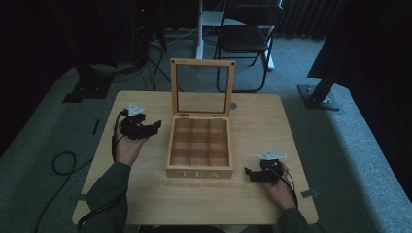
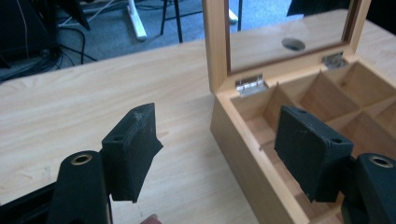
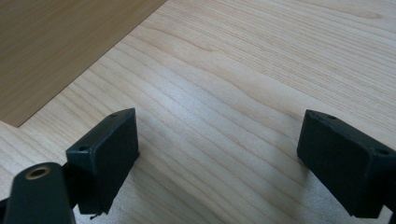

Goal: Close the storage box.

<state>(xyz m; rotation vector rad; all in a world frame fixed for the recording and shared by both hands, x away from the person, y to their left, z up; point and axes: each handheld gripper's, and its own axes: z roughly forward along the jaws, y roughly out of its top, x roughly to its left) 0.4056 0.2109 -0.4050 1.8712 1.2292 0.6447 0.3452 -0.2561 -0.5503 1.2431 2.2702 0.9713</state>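
Closest to the camera in the high view is the person's right hand [image 1: 282,187], holding the right gripper [image 1: 251,174] low over the front right part of the table [image 1: 145,194]. Its jaws are spread wide with nothing between them; the right gripper view shows bare pale wood under the gap, plus a darker wooden face cutting across the upper left corner, which looks like the side of the box, though I can't say for sure.

Main thing here is the wooden tea box [image 1: 199,172], sitting around the middle of the table with "TEA" on its front wall. It's split into a three-by-three grid of compartments, and they all look empty. The lid [image 1: 202,63] stands upright at the back on two metal hinges [image 2: 249,84], a wooden frame around a clear pane.

Over on the other side, the left hand [image 1: 127,145] holds the left gripper [image 1: 154,127] just beside the box's left wall, near the back corner. Jaws wide apart too, gripping nothing. In the left gripper view one jaw hangs over the tabletop and the other over the box's compartments.

Behind the table there's a dark folding chair [image 1: 248,34] on grey carpet, and cables [image 1: 63,162] on the floor to the left.
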